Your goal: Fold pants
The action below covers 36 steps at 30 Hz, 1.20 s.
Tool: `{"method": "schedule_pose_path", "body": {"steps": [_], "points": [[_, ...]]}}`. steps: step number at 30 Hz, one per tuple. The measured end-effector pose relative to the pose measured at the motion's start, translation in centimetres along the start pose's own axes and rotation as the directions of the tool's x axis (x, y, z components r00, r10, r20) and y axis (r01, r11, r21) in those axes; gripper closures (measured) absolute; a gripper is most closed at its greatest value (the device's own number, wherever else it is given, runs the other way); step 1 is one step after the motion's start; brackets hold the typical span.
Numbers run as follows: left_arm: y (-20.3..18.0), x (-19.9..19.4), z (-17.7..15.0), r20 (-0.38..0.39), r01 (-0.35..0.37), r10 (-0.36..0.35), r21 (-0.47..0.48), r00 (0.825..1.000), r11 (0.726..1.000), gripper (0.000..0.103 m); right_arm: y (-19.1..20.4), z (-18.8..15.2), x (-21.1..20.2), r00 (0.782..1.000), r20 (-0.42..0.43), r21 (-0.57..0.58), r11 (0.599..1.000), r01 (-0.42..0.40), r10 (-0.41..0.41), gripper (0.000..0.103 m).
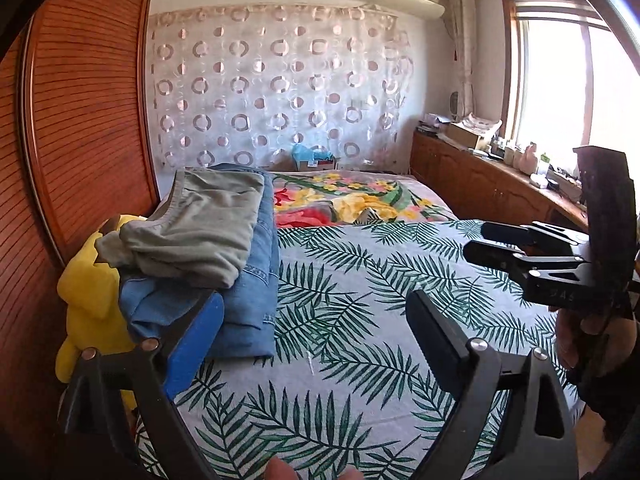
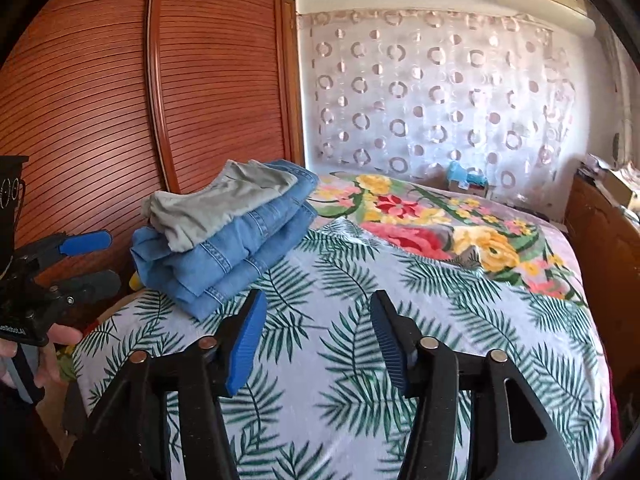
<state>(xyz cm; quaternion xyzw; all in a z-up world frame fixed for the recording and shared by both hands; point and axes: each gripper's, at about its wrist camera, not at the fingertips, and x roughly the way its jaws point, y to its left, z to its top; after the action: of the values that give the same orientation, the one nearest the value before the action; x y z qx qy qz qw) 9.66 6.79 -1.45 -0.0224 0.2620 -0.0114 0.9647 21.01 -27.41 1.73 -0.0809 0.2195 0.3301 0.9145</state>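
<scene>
Pants: grey pair (image 2: 224, 208) folded on top of folded jeans (image 2: 240, 252), stacked left of centre on the bed (image 2: 400, 312).
Left gripper (image 1: 316, 320): jaws wide apart, empty, just beside the stack.
Right gripper (image 2: 316, 336): jaws apart, empty, over bare leaf-print sheet.
Step, I'd judge: folding looks finished; stack only needs squaring.
Advice: press edges gently, don't drag the top pair off.
</scene>
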Motion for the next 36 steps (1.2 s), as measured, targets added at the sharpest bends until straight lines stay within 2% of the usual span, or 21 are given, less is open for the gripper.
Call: {"method": "schedule_pose_path", "body": {"steps": [7, 14, 18, 26, 36], "points": [[-2.3, 0.1, -1.1, -0.031, 0.044, -0.044, 0.019, 0.999, 0.999, 0.010, 0.6, -1.5, -3.1, 0.997, -0.001, 0.052, 0.996, 0.072, -0.072, 0.019], [-5.4, -0.5, -2.2, -0.033, 0.053, -0.051, 0.054, 0.998, 0.997, 0.010, 1.1, -3.4, -6.0, 0.992, 0.000, 0.110, 0.986, 0.124, -0.125, 0.019], [-6.7, -0.4, -3.3, -0.065, 0.090, -0.087, 0.045, 0.994, 0.995, 0.010, 1.3, -4.1, -7.2, 0.987, -0.016, 0.137, 0.977, 0.161, -0.160, 0.019], [-8.4, -0.5, -4.5, -0.101, 0.087, -0.082, 0.048, 0.992, 0.995, 0.010, 2.6, -5.1, -9.4, 0.975, -0.026, 0.185, 0.958, 0.219, -0.219, 0.019], [-9.1, -2.9, -2.0, -0.039, 0.068, -0.067, 0.035, 0.997, 0.997, 0.010, 5.4, -3.9, -12.6, 0.957, 0.032, 0.201, 0.940, 0.277, -0.289, 0.018]]}}
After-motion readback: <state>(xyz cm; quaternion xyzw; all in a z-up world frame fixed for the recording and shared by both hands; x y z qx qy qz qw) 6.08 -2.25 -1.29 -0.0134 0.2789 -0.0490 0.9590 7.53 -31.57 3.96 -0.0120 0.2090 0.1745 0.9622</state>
